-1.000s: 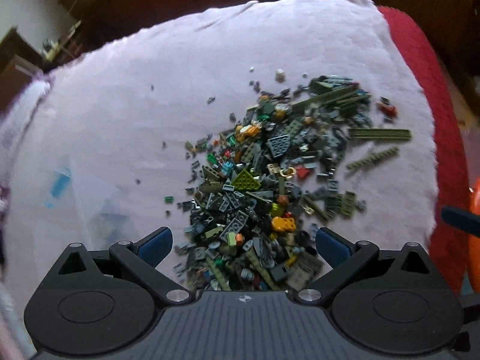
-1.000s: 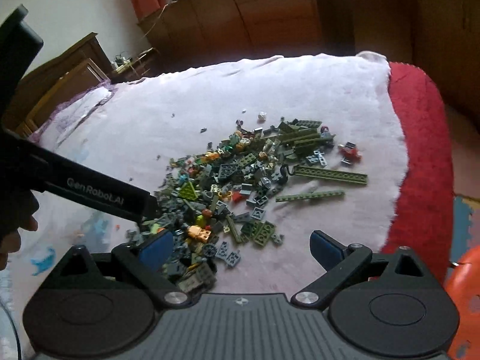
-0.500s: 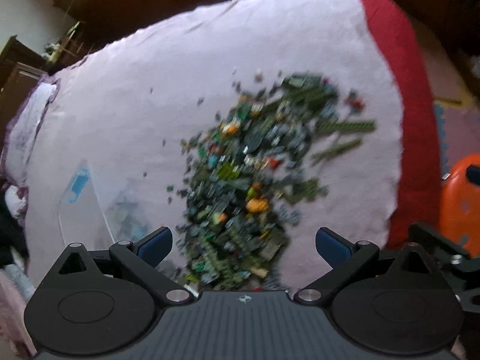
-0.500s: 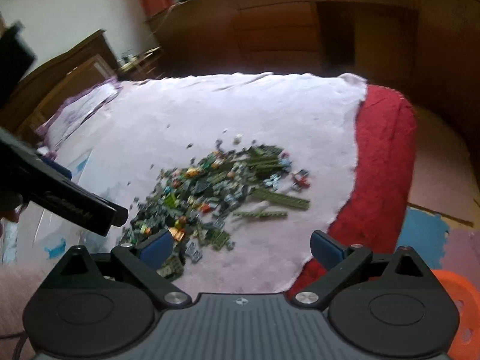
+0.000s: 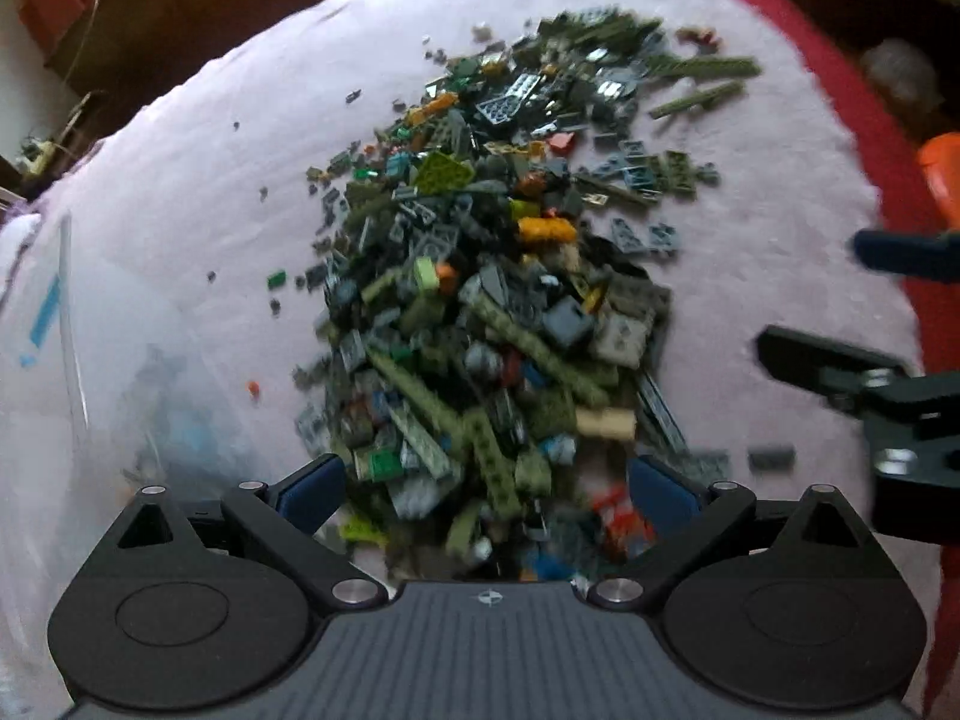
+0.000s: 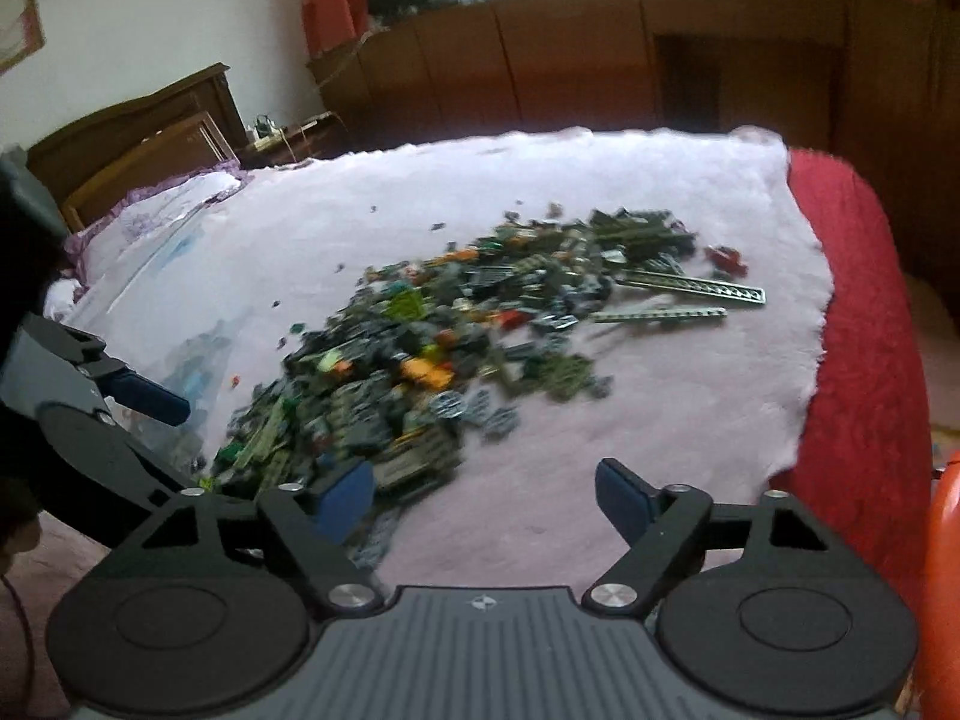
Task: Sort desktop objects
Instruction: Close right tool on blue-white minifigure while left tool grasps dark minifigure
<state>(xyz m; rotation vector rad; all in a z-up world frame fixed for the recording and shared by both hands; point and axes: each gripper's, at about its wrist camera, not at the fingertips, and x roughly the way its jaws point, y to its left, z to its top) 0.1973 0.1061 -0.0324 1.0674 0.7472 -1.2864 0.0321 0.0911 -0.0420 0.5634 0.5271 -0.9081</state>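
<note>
sorting has barely begun, judging by the single heap: the brick pile (image 5: 492,300) lies spread over the pale blanket (image 5: 180,192) through the centre of both frames, with long green strips (image 6: 690,288) at its upper right edge. the left gripper (image 5: 483,489) is held low over the near end of the pile, jaws spread and nothing pinched. the right gripper (image 6: 483,495) is also spread and empty, at the pile's lower edge. a single outlying piece is best chosen, so neighbours are not dragged. a clear bag (image 5: 108,360) lies at the left.
</note>
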